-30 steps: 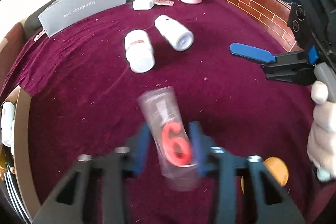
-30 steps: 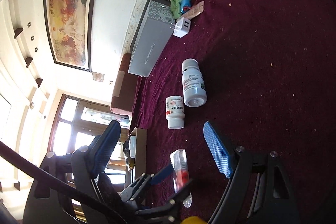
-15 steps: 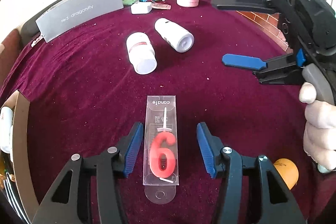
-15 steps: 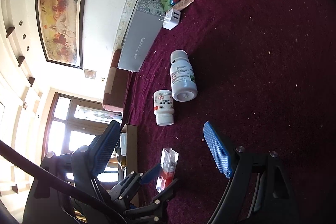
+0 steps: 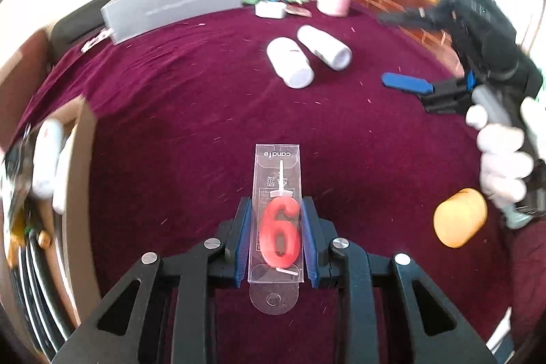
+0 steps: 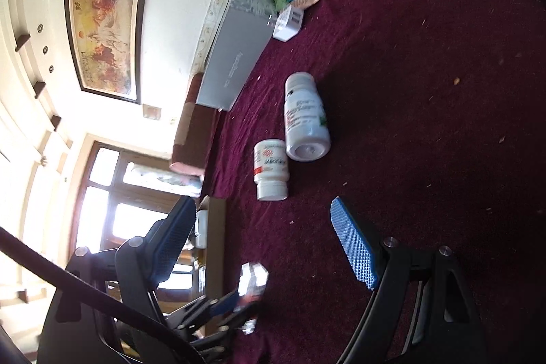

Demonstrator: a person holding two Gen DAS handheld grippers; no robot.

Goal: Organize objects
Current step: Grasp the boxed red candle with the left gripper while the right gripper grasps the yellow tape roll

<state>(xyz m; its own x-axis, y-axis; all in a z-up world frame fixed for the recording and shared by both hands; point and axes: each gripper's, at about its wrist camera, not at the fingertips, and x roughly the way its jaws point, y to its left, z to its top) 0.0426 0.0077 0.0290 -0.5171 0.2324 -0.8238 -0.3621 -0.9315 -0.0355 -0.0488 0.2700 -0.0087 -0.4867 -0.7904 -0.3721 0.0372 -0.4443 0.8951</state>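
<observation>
Closing jaws of the left gripper [image 5: 277, 237] press both sides of a clear candle packet [image 5: 277, 220] holding a red number six, above a maroon tablecloth [image 5: 177, 98]. To the right, a gloved hand [image 5: 498, 166] holds the right gripper [image 6: 269, 244], its jaws wide apart with nothing between them. Two white bottles [image 5: 290, 62] lie on their sides farther back, a cardboard box [image 5: 76, 179] sits at the left edge, and an orange capsule [image 5: 459, 217] lies at right.
</observation>
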